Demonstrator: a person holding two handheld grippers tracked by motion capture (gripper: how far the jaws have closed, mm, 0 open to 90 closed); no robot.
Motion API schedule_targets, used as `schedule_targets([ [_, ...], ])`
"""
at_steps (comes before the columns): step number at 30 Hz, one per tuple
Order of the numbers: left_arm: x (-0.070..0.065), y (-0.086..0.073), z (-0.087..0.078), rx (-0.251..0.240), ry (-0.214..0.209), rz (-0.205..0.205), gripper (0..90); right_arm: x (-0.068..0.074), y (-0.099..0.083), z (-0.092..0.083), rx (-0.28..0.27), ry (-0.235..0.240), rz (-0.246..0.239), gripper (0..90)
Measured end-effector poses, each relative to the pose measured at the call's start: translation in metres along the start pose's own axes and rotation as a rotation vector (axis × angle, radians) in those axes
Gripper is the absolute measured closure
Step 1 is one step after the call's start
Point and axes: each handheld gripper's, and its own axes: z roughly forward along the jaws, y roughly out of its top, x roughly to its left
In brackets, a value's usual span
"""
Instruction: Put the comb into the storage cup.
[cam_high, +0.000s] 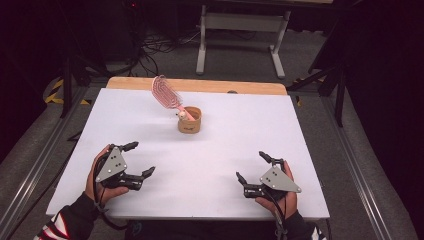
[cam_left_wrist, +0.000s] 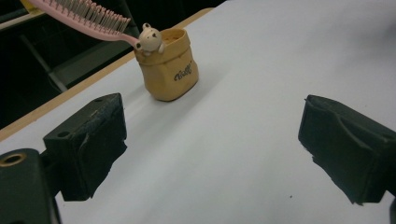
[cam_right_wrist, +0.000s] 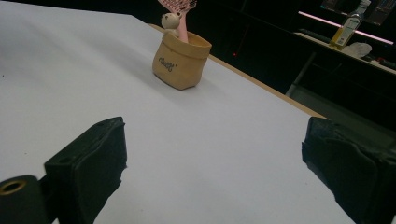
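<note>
A small tan pot (cam_high: 190, 120) (cam_left_wrist: 169, 64) (cam_right_wrist: 181, 60) stands upright on the white table top (cam_high: 200, 165), a little beyond its middle. A pink hairbrush (cam_high: 167, 95) (cam_left_wrist: 79, 15) (cam_right_wrist: 180, 11) leans out of it toward the far left, its handle inside the pot. A tiny bear figure (cam_left_wrist: 149, 39) (cam_right_wrist: 170, 20) peeks over the pot's rim. My left gripper (cam_high: 140, 160) (cam_left_wrist: 212, 149) rests near the front left, open, nothing between its jaws. My right gripper (cam_high: 252, 167) (cam_right_wrist: 215, 172) rests near the front right, also open and holding nothing. Both are well short of the pot.
A wooden strip (cam_high: 210, 85) runs along the table's far edge. Beyond it stand a white table frame (cam_high: 240, 30) and tangled cables (cam_high: 155, 47) on the floor. A bottle (cam_right_wrist: 348, 24) sits on a distant shelf in the right gripper view. Metal rails (cam_high: 30, 170) flank the table.
</note>
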Motion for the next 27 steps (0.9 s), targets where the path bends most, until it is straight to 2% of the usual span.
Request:
schedule_targets([
  [23, 0.006, -0.029, -0.014, 0.067, 0.052, -0.051, 7.2, 0.0, -0.004, 0.002, 0.016, -0.001, 0.022, 7.3],
  [27, 0.007, -0.033, -0.016, 0.08, 0.05, -0.062, 7.0, -0.001, -0.005, 0.002, 0.02, -0.001, 0.029, 7.1],
])
